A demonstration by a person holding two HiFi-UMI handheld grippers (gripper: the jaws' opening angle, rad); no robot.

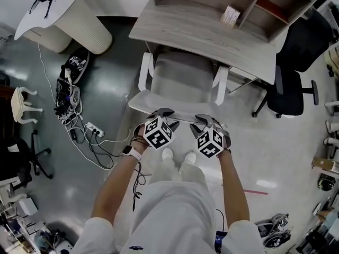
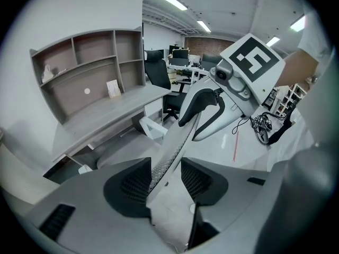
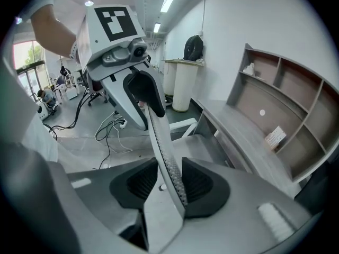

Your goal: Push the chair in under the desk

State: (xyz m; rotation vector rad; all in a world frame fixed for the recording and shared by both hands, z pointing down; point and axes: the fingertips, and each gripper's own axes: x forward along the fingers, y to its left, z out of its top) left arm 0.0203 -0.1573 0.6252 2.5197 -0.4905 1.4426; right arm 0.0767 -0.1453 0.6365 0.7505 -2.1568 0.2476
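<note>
A grey office chair (image 1: 183, 81) with white armrests stands with its seat partly under the pale wooden desk (image 1: 212, 33). Its thin mesh backrest (image 1: 180, 118) faces me edge-on. My left gripper (image 1: 163, 112) is shut on the left part of the backrest's top edge, and my right gripper (image 1: 204, 120) is shut on the right part. In the left gripper view the backrest (image 2: 175, 147) runs up between the dark pads of the left gripper (image 2: 165, 181), with the right gripper (image 2: 201, 107) clamped further along. The right gripper view shows the backrest (image 3: 161, 142) filling the right gripper (image 3: 169, 181), and the desk (image 3: 249, 142) beyond.
A black office chair (image 1: 294, 62) stands right of the desk. A white cylindrical stand (image 1: 79, 20) is at the far left. A power strip with tangled cables (image 1: 87, 131) lies on the floor to the left, near a small white stool (image 1: 24, 102). A small box (image 1: 230, 16) sits on the desk.
</note>
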